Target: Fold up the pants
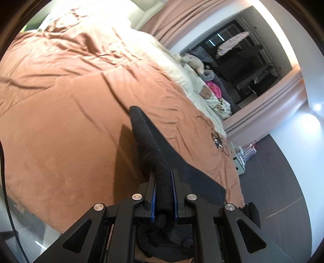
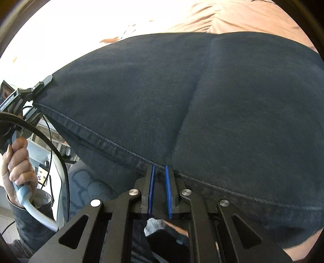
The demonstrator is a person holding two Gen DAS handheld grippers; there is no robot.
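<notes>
Left wrist view. The left gripper (image 1: 163,182), black with blue finger pads (image 1: 153,199), is pinched on a thick ribbed edge of the dark navy fabric pants (image 1: 162,147). The clamped band runs forward from the jaws and ends in a rounded tip; a flat panel of the garment spreads to its right and lies over the rust-brown bedspread (image 1: 60,113), near the bed's right-hand edge. A cream patterned sheet (image 1: 212,97) borders the bedspread along that edge, with soft toys (image 1: 194,62) piled upon it toward the far end. Beyond the bed lie dark flooring (image 1: 273,182) and a pink curtain (image 1: 178,20).

Right wrist view. The right gripper (image 2: 160,172), of the same black and blue build, is closed on a stitched hem of the pants (image 2: 202,105), the seam passing between its pads. The garment fills most of the frame, spread as a broad, smooth panel with one vertical seam. At the cloth's left corner the left gripper (image 2: 45,81) grips the same hemmed edge, and the person's left hand (image 2: 18,161) grasps its pale handle. The bedspread (image 2: 243,16) shows beyond the garment's far edge.
</notes>
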